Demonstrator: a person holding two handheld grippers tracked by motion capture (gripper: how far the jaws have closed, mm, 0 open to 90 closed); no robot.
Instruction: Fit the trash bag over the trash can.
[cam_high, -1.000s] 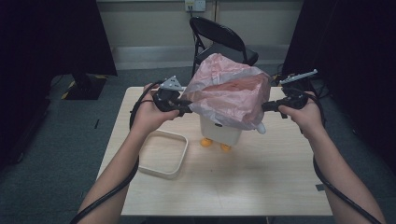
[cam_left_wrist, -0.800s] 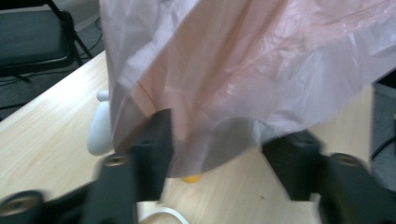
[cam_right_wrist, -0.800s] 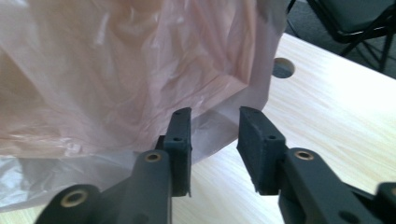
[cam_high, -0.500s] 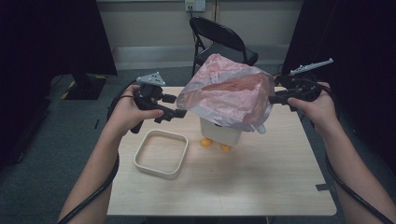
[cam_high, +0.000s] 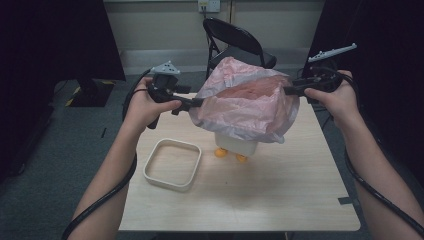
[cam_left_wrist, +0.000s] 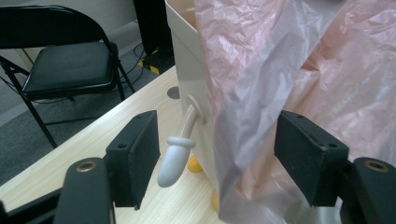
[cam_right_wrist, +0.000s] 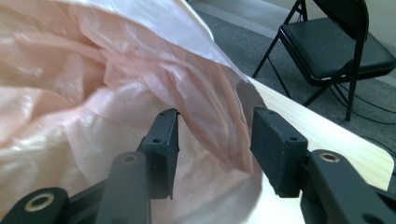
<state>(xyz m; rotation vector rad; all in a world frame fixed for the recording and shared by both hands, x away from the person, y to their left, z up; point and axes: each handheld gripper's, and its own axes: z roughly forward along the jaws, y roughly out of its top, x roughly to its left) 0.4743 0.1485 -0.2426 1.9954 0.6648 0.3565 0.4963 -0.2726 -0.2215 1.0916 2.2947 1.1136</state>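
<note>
Draped over a small cream bin (cam_high: 236, 144) that stands near the middle of the wooden table (cam_high: 280, 200), the pink plastic bag (cam_high: 245, 102) hangs with its mouth open upward and its sides reaching most of the way down the bin's walls. At the bag's left edge sits the left gripper (cam_high: 196, 102), held in the person's left hand (cam_high: 145, 105); the left gripper view shows its jaws spread wide — a fold of the bag and the bin's cream side handle (cam_left_wrist: 180, 151) lie between them, neither one pinched. At the bag's right edge sits the right gripper (cam_high: 290, 90), in the right hand (cam_high: 336, 97); its own view shows the jaws parted too, with the bag's film (cam_right_wrist: 205, 93) bulging up between them but not clamped. Two small orange feet (cam_high: 221, 152) peek out under the bin. A shallow cream tray (cam_high: 172, 165) lies on the table just left of the bin, apart from it. A black folding chair (cam_high: 235, 42) stands beyond the far edge.
</note>
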